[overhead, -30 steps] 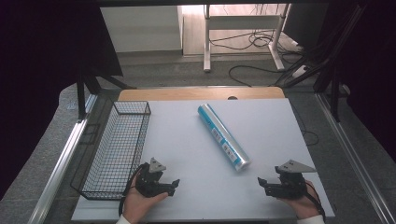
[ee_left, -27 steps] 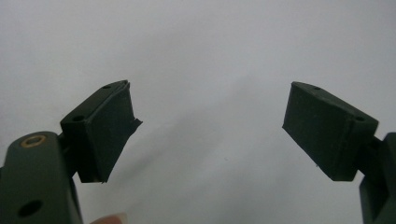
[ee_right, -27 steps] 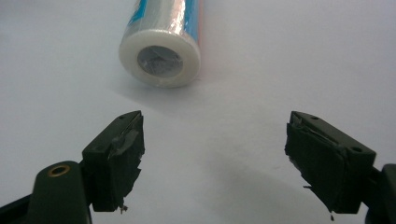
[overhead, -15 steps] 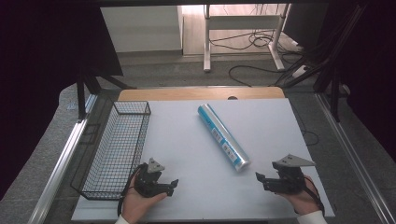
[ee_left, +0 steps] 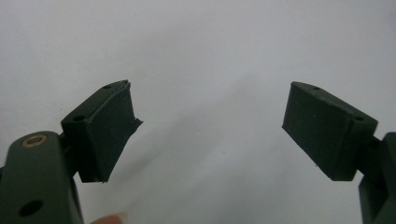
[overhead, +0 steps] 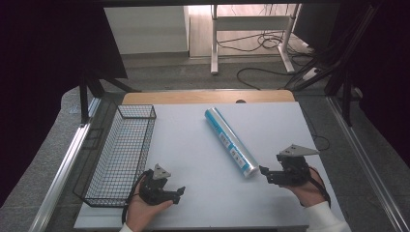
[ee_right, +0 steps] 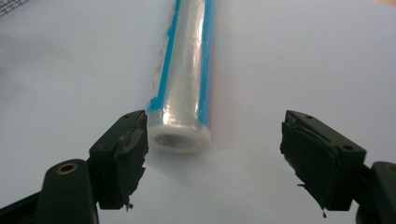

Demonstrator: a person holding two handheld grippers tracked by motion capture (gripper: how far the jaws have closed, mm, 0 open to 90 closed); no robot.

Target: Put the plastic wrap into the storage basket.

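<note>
A long roll of clear film with blue edging (overhead: 231, 142) lies diagonally on the white table top (overhead: 193, 145); its near end faces my right gripper. In the right gripper view the roll (ee_right: 187, 79) runs away from the jaws, its open core end just ahead of the left jaw. My right gripper (overhead: 265, 172) (ee_right: 212, 154) is open and empty, a short way right of that end. My left gripper (overhead: 178, 193) (ee_left: 210, 130) rests near the front left of the table, open, with bare table between its pads.
A black wire basket (overhead: 121, 150) stands along the table's left side, just behind the left hand. Beyond the table's wooden far edge (overhead: 208, 96) are floor cables and a desk frame. A metal rail (overhead: 63, 169) runs along the left.
The right gripper has shifted left and slightly forward, closer to the near end of the roll. The left gripper has stayed put.
</note>
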